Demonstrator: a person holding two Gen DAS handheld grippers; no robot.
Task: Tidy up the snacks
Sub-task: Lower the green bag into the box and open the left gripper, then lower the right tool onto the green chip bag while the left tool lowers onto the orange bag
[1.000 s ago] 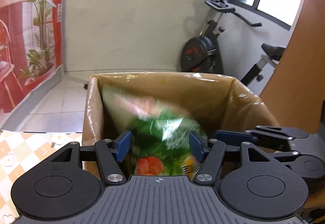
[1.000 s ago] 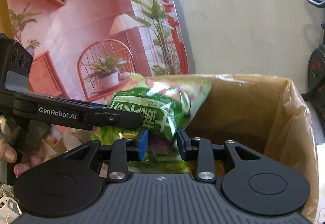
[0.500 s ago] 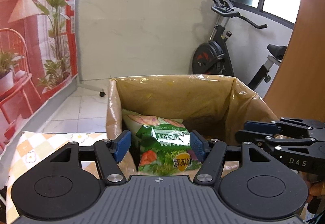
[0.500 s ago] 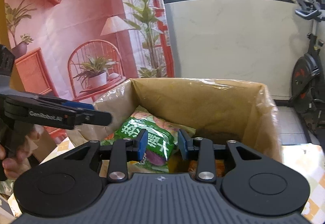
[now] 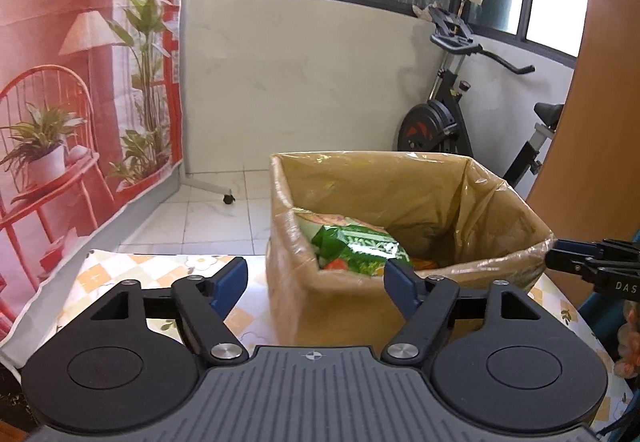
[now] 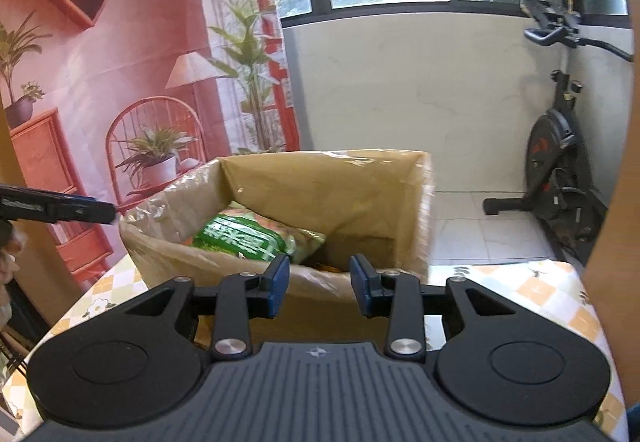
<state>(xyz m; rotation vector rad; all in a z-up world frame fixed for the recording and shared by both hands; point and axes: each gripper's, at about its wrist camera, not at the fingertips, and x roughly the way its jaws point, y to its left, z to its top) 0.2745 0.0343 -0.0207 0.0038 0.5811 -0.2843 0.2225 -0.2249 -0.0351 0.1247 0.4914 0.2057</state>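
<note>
The green snack bag (image 5: 362, 248) lies inside the plastic-lined cardboard box (image 5: 440, 278) at the counter's far edge, so the drop-off step looks finished. The left gripper (image 5: 316, 282) is empty, its jaws opening before the box; the right gripper (image 6: 319, 280) is released too, nothing between its pads. Next comes finding another snack, though none shows on the counter (image 5: 132, 266) with its checkered flower cloth. Behind stand an exercise bike (image 5: 452, 113), windows and a red printed backdrop (image 5: 60, 61).

A table (image 5: 120, 274) is covered by a checked, flower-printed cloth (image 6: 536, 282); 1 plastic-lined cardboard box (image 5: 400, 306) is set directly on it.
</note>
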